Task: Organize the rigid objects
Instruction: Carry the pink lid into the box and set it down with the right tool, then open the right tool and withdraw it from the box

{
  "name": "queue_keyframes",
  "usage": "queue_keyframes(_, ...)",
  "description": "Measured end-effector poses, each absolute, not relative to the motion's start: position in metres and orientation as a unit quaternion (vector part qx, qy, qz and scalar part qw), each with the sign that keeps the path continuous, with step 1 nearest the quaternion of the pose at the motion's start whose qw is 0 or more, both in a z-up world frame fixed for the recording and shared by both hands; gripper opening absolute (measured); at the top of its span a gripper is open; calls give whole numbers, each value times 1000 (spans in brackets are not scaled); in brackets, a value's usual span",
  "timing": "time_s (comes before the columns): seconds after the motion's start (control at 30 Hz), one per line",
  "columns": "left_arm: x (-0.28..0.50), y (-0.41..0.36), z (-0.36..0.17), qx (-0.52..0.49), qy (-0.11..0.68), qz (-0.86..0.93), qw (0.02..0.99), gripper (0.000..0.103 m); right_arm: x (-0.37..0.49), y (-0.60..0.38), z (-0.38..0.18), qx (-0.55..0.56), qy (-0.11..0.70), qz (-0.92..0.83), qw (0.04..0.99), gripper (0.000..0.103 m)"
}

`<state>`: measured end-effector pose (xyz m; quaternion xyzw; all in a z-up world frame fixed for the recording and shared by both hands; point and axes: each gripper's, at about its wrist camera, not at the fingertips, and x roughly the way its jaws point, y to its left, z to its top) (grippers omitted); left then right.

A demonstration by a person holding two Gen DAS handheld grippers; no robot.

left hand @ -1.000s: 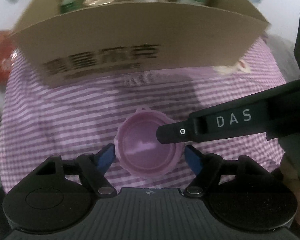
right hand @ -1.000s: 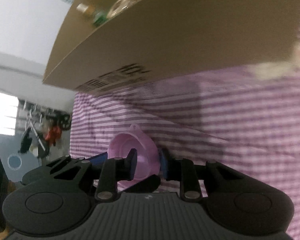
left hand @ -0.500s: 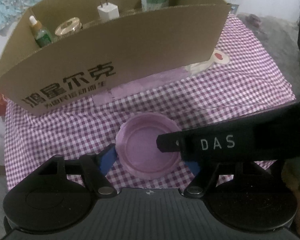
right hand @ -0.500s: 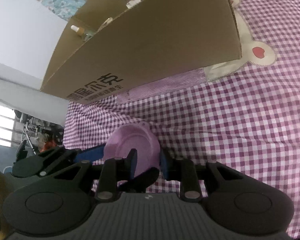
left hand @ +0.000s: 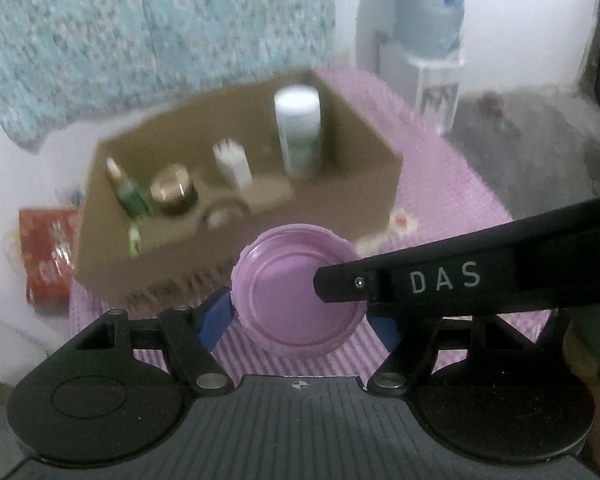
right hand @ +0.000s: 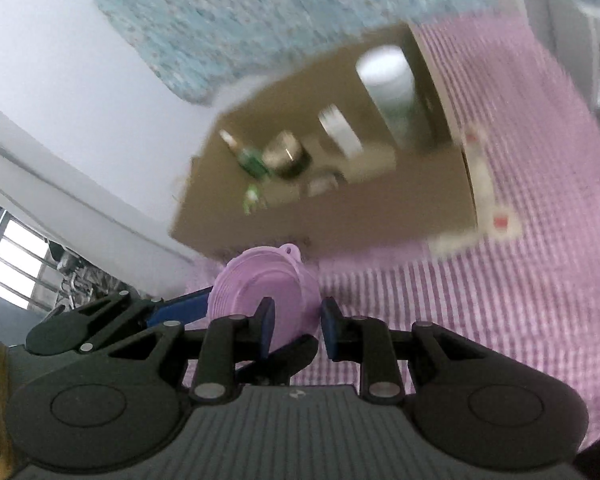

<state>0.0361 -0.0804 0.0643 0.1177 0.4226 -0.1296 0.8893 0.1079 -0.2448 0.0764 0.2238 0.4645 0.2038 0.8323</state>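
While both tools hold the round purple plastic lid (left hand: pixel 296 292), we carry it in the air toward the brown cardboard box (left hand: pixel 236 248). Our left tool (left hand: pixel 298 316) squeezes the lid across its wide sides, and our right tool (right hand: pixel 296 320) pinches its rim. The lid hangs over the purple checked cloth (right hand: pixel 520 300), just in front of the box. A white bottle (left hand: pixel 298 132) and small jars already stand inside. Next we likely need to go over the near wall, find a bare spot, and lower the lid gently.
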Motion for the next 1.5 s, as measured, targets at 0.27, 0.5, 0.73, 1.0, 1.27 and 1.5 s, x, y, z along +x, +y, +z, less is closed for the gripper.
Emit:
queue_keyframes(0.27,86,-80,93,90,383,-125,911,72,154,-241,126,191,417,220,861,27)
queue_keyframes(0.5,155,-82,75,52,442,-132,886,72,227,-239,120,152,456,214,850,27)
queue_keyframes(0.73,197,-88,34,15,513,-140,847,72,282,-232,82,85,524,199,824,27)
queue_keyframes(1.0,210,-85,6,-17,551,-147,821,72,300,-218,57,13,554,200,808,27)
queue_keyframes(1.27,217,-78,-7,-48,566,-144,810,77,309,-213,53,-19,549,198,812,27)
queue_keyframes(1.5,210,-69,6,-50,550,-134,823,77,304,-226,63,17,531,202,823,27)
